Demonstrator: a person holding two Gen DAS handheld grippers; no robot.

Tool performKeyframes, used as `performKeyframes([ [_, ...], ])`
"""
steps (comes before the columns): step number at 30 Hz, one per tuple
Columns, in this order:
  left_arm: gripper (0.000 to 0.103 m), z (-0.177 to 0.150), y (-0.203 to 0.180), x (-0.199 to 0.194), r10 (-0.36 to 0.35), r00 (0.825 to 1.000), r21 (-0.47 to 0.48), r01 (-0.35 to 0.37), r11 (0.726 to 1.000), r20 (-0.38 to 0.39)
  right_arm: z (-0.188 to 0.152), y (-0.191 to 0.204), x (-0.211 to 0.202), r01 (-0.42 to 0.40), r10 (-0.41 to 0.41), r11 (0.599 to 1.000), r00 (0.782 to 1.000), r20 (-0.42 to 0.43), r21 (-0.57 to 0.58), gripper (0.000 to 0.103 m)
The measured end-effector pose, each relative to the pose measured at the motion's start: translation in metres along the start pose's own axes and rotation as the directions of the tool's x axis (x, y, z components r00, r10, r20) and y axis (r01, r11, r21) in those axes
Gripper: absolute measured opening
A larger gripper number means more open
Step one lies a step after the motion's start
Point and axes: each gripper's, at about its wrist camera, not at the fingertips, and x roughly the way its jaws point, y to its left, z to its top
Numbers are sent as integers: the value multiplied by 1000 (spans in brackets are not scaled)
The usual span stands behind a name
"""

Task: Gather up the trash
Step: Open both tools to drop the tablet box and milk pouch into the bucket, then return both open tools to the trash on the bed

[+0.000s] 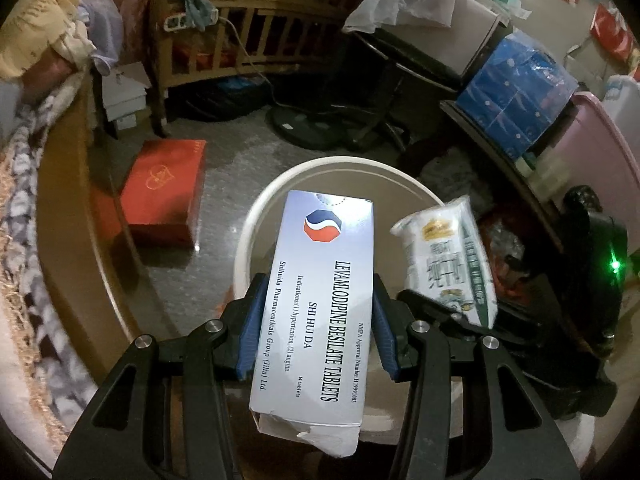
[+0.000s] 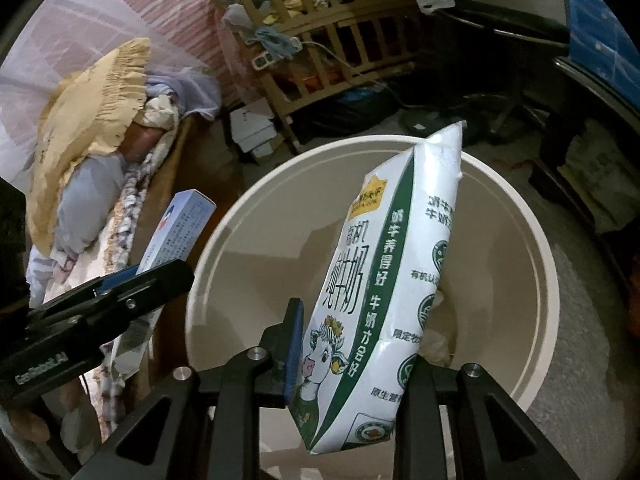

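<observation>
Milk pouch hiding right gripper grip, left gripper clamping tablet box.

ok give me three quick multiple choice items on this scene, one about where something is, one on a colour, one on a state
1. Where is the milk pouch?
A. flat on the floor
B. between the right gripper's fingers, over the white bin
C. on the bed

2. What colour is the flat box on the floor?
A. red
B. green
C. yellow

3. How is the tablet box held?
A. lying loose in the bin
B. balanced on the bin's rim
C. clamped between the left gripper's blue pads

Answers:
1 B, the right wrist view shows the pouch upright between the fingers with the bin behind it.
2 A, it shows red in the left wrist view.
3 C, both pads press on its sides.
</observation>
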Motion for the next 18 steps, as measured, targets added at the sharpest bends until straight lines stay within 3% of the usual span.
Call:
performKeyframes([
  [1,47,0,0,1,-13,1000,-5,13,1000,1,0,-2,-1,1,-1,1000,1000,4,6,47],
  [2,47,1,-1,2,-23,1000,-9,23,1000,2,0,-3,-2,-1,1,1000,1000,12,13,49],
  [6,49,3,2,4,-57,998,-37,56,998,-4,1,-6,-5,5,-6,1000,1000,26,27,50],
  [9,57,2,7,0,-54,999,-50,54,997,2,0,-6,-5,4,-5,1000,1000,22,30,50],
  [18,57,-4,17,-17,-20,999,-67,22,998,25,-1,-2,-8,-15,15,1000,999,41,13,50],
])
